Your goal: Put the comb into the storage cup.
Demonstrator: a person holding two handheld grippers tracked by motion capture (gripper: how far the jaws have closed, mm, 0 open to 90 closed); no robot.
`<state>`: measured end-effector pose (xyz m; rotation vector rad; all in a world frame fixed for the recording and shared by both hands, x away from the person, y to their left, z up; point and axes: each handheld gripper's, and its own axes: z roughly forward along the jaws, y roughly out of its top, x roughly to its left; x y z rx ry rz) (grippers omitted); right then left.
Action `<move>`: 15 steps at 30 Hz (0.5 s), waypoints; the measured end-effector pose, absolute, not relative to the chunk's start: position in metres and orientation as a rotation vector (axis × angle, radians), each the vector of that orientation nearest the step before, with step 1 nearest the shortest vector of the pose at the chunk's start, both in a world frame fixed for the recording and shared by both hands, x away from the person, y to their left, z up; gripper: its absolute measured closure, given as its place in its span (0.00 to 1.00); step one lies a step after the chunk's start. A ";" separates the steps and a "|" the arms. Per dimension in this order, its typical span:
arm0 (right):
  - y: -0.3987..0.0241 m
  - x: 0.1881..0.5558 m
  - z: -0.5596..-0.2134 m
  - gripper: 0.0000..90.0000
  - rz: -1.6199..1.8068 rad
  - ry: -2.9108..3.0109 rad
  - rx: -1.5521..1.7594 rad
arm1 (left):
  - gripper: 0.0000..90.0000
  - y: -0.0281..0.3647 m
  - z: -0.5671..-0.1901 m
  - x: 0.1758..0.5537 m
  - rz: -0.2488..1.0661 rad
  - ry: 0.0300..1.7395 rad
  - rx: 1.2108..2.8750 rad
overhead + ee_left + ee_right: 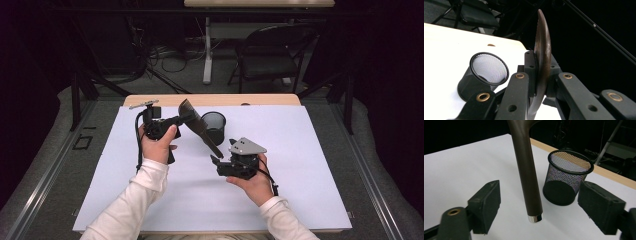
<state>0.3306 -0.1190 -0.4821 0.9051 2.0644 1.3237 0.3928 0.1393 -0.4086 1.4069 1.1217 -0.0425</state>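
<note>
Mesh cup point(214, 127) just behind spatula point(199, 126) – chair point(272, 52) beyond

Bright, even light from overhead washes the white tabletop point(300, 150) nearly featureless, while the room around it sinks into black. Shadows are faint and soft. In both gripper views the near claw parts at six o'clock look slightly soft-focused.

Surface point(150, 101): light wooden top, its far edge showing at the upper middle of the high view. White sheet point(280, 190): lies flat on the surface and covers nearly all of it. Black mesh cup point(214, 127): stands upright on the sheet, open end up, just above the centre of the frame, near the far edge.
</note>
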 end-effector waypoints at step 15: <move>-0.123 0.329 -0.478 0.16 1.335 2.118 0.903 | 0.93 0.140 -0.400 0.397 -0.003 1.112 1.411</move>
